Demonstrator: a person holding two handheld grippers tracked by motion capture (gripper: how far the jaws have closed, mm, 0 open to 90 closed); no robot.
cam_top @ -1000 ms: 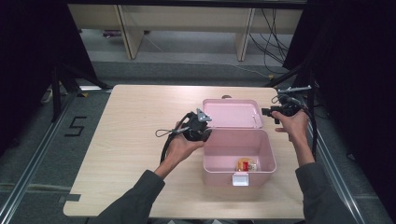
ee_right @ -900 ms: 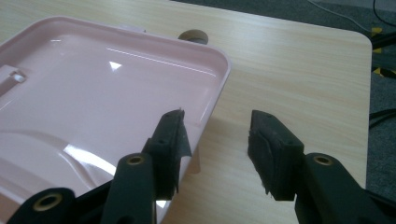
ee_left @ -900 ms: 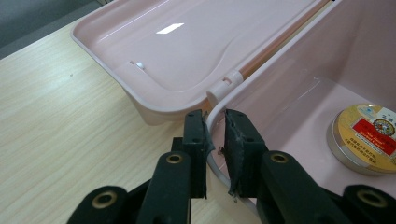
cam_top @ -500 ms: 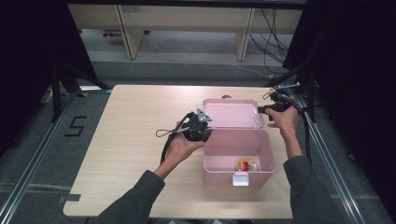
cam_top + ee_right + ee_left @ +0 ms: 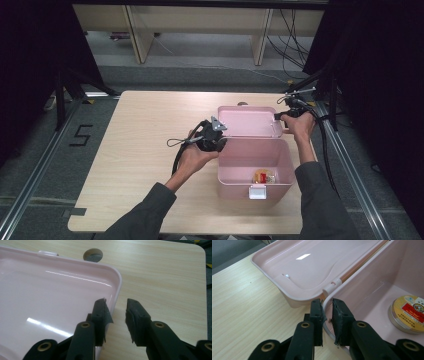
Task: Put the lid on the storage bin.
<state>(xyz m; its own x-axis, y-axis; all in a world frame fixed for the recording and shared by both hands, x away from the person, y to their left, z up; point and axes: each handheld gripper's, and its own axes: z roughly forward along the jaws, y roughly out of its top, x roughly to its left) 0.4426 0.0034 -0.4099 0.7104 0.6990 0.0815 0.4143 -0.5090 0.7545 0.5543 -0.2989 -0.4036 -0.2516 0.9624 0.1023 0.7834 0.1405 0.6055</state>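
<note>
A pink plastic box [image 5: 235, 186] stands open on the table, its lid [image 5: 247, 121] laid back flat behind it. My left gripper [image 5: 218, 141] is shut on the rim of the box's left wall; the left gripper view has the thin rim pinched between the jaws of the left gripper [image 5: 327, 306]. A round yellow-and-red tin [image 5: 408, 315] lies on the box floor. My right gripper [image 5: 116, 306] straddles the lid's [image 5: 50, 290] right corner edge. Its jaws have just been closing, with a gap still beside the rim.
The light wooden table [image 5: 145, 145] has a round cable hole [image 5: 93, 255] just behind the lid. A white latch [image 5: 257, 192] is on the box front. Black cables trail from both grippers. Dark frames and rails flank the table.
My right hand has moved left and slightly down, from off the lid's right side onto its edge. The left hand and the box have stayed put.
</note>
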